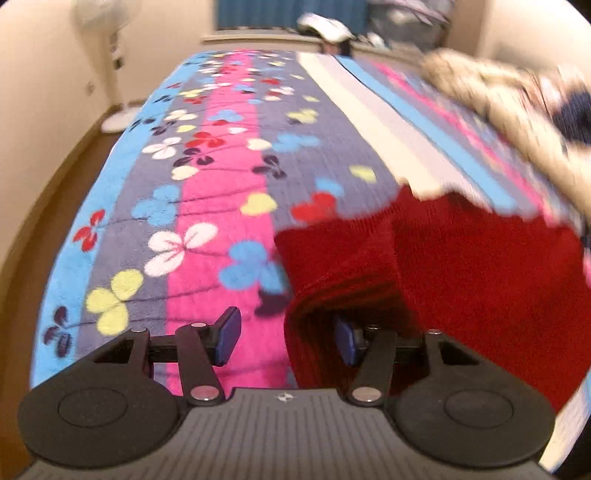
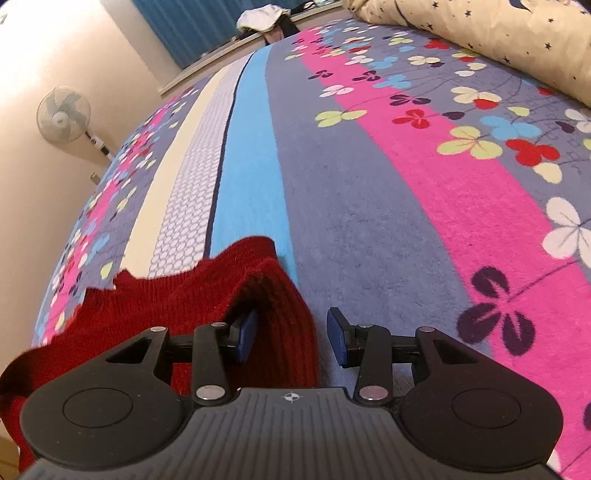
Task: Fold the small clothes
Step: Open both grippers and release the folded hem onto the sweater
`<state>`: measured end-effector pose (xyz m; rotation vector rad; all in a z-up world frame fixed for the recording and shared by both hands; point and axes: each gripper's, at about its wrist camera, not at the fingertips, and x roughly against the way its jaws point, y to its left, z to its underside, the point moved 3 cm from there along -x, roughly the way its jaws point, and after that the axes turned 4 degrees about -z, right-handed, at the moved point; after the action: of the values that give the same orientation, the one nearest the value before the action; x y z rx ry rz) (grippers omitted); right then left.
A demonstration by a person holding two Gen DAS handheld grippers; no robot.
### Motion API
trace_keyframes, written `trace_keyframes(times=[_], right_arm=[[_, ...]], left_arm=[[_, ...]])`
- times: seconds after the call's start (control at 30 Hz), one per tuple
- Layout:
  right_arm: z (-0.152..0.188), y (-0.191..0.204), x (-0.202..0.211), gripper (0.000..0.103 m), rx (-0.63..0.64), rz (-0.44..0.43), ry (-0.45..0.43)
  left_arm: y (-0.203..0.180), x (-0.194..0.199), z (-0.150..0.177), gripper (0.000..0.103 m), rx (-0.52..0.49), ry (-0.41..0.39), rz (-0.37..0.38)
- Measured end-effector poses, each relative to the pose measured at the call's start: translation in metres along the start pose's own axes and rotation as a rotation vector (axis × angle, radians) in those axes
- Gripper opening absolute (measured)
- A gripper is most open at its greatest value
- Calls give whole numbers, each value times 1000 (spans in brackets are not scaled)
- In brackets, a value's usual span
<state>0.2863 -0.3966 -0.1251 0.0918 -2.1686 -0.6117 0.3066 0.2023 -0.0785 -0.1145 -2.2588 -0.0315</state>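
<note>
A small red knitted garment (image 1: 461,280) lies on the flowered bedspread (image 1: 207,206). In the left wrist view my left gripper (image 1: 288,339) is open; its left edge drapes over the right finger, the left finger (image 1: 227,338) bare over the blanket. In the right wrist view the garment (image 2: 207,295) lies at lower left. My right gripper (image 2: 291,339) is open; the ribbed edge sits between the jaws and covers part of the left finger (image 2: 245,336). The right finger (image 2: 338,339) is bare.
A cream quilt with dark stars (image 2: 498,33) is bunched at the bed's far right. A standing fan (image 2: 64,114) is by the wall on the left. Clothes (image 2: 258,18) lie on a ledge beyond the bed, before a blue curtain (image 2: 192,26).
</note>
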Motion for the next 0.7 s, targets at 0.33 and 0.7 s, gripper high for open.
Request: trace_keyframes(times=[0.33,0.7], right_arm=[[-9,-10,-8,44,-112,12,-48],[-8,-13,-11,44,-131,-10,-13]], left_arm=[[6,-22,-16,57,147,24,10],[-5,-37,-14,51,108,62,33]])
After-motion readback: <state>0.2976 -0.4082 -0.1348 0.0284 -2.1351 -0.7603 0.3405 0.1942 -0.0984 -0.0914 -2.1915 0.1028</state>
